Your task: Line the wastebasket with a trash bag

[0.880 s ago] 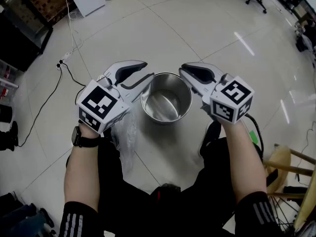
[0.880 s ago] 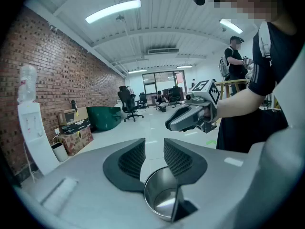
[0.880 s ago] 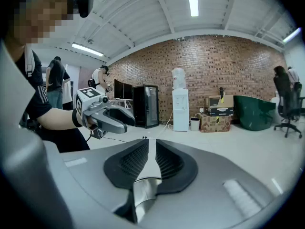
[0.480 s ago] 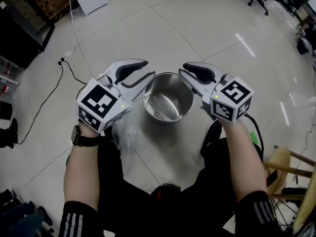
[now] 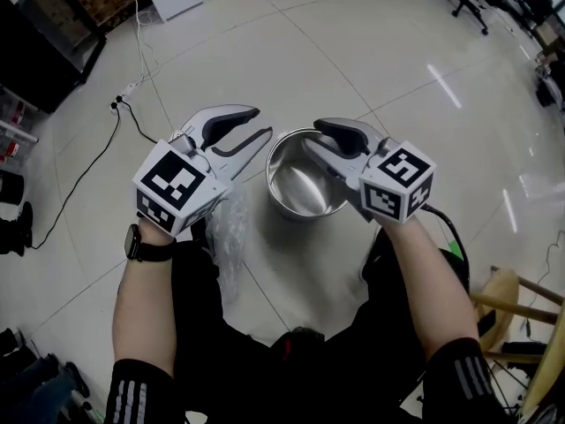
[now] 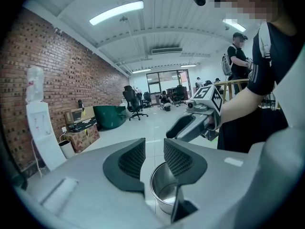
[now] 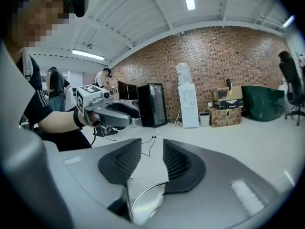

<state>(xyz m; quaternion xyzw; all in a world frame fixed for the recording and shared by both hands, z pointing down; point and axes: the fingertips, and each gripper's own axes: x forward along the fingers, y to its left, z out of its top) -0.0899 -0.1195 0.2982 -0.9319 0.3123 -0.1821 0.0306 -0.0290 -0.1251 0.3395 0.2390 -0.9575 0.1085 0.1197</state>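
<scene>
A shiny steel wastebasket (image 5: 305, 177) stands upright on the pale tiled floor, with nothing inside it. A crumpled clear trash bag (image 5: 225, 241) lies below my left hand, near the person's knee. My left gripper (image 5: 260, 124) hovers just left of the basket's rim, open, with nothing between its pads. My right gripper (image 5: 313, 136) reaches over the basket's right rim, its jaws also open on nothing. In the left gripper view my left gripper (image 6: 154, 151) points past the wastebasket (image 6: 164, 194) at the right one. The right gripper view has my right gripper (image 7: 152, 151) above the wastebasket's rim (image 7: 145, 202).
A black cable (image 5: 97, 162) runs over the floor at the left to a power strip (image 5: 124, 95). A wooden stool (image 5: 512, 299) stands at the right, close to the person's leg. Dark cabinets (image 5: 44, 34) line the far left. Other people stand in the background.
My right gripper has shifted a little left, from beside the basket to over its right rim. The left gripper has stayed about where it was, and the head view has drifted slightly.
</scene>
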